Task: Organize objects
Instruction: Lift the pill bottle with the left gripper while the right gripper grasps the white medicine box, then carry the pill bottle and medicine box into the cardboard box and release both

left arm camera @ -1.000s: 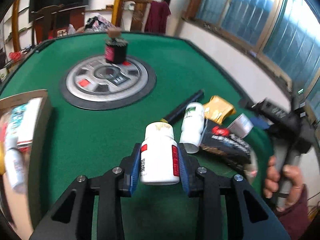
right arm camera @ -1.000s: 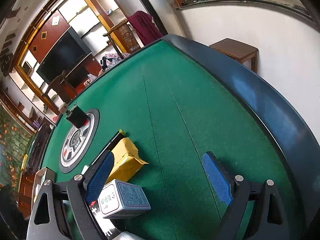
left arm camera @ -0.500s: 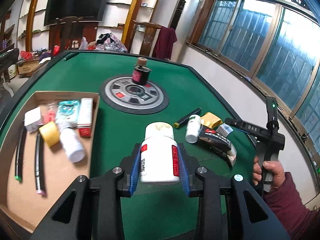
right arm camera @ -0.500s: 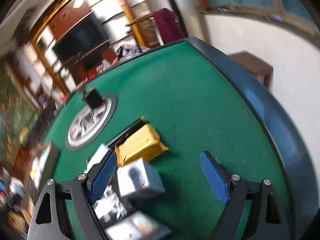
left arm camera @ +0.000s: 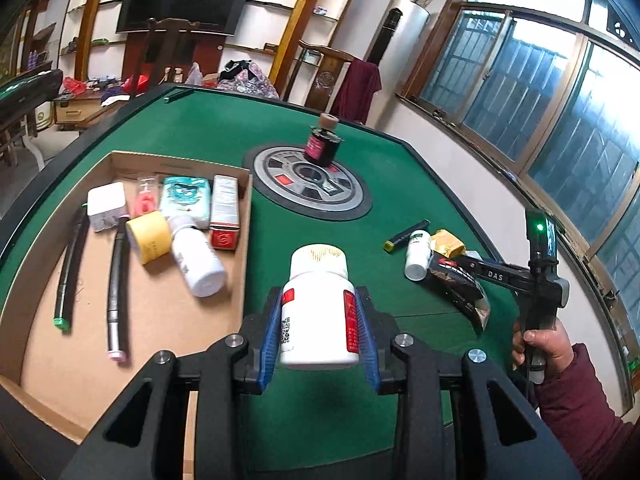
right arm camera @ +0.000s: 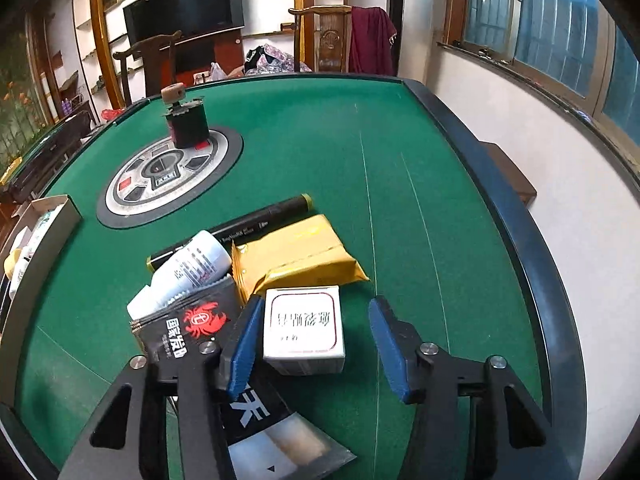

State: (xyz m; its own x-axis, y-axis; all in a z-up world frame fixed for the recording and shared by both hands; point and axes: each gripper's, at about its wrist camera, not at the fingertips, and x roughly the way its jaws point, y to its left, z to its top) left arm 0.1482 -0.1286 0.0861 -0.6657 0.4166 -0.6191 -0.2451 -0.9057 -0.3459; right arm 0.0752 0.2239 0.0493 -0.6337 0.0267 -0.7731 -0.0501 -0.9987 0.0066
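Pinching a white pill bottle w/ red side labels, the left tool has both blue pads pressed on its sides — bottle upright, off the green worktop. A QR-type mark shows on its label; the small print is too fine to read.

Left of that tool sits a cardboard tray, near corner cut off by the frame. Inside: yellow tape roll, white bottle on its side, teal packet, red-and-white box, two dark pens. Text on these can't be made out.

Right tool — its jaws have just been closing, w/ a small white box between them. Left pad is at the box's side; right pad is apart from it, so no grip yet. Box face has a red border and Chinese characters seen upside down; hard to read. Ahead of this tool: gold foil pouch, a lying white bottle part-hidden by a black packet w/ red crab logo and Chinese text, lower end under the tool. Black marker lies behind, mid-section hidden by the bottle.

Further ahead, a dark jar w/ cork-like top stands on the round grey centre panel.

From the left view, "DAS" reads on the right tool's body, held by a hand in a maroon sleeve.
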